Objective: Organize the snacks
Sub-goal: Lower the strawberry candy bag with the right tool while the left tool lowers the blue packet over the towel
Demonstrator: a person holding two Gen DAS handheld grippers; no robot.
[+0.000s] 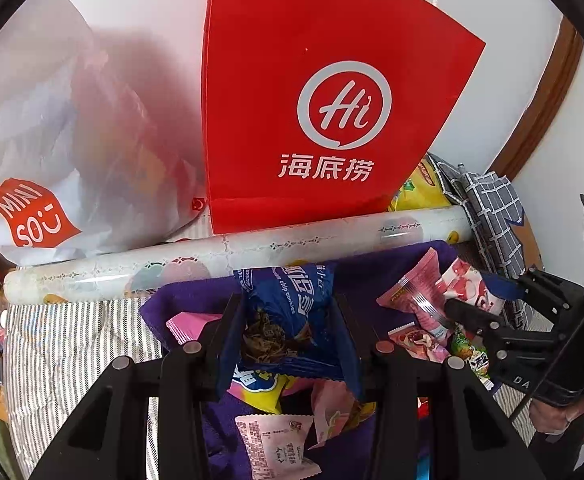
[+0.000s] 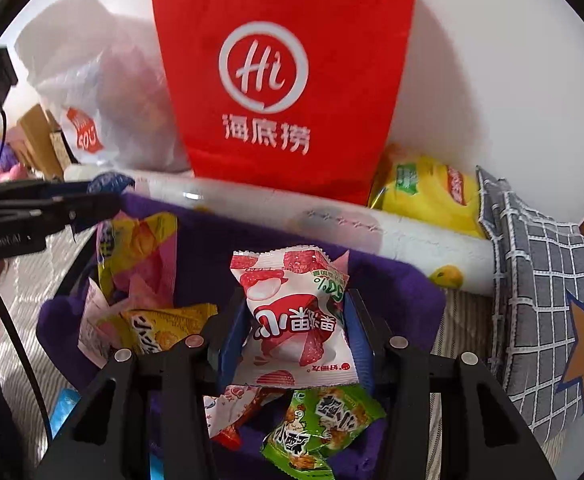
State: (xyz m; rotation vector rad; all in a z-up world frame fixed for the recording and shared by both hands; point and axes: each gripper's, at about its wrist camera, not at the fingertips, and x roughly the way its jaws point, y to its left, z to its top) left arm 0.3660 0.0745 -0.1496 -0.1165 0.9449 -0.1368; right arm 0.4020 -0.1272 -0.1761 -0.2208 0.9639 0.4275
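My left gripper (image 1: 287,320) is shut on a blue chocolate-chip cookie packet (image 1: 287,300), held above a purple cloth bin (image 1: 171,304) with several snack packets. My right gripper (image 2: 294,320) is shut on a white and red lychee snack packet (image 2: 292,312) above the same purple bin (image 2: 404,284). The right gripper also shows at the right of the left wrist view (image 1: 468,304), holding that packet (image 1: 464,284). The left gripper shows at the left of the right wrist view (image 2: 107,196). A green packet (image 2: 324,424) and yellow packets (image 2: 151,332) lie in the bin.
A red Haidilao paper bag (image 1: 312,100) stands against the wall behind the bin, with a white Miniso plastic bag (image 1: 51,140) to its left. A rolled patterned sheet (image 1: 231,252) lies before them. A yellow chip bag (image 2: 424,192) and a grey checked cushion (image 2: 540,280) sit at the right.
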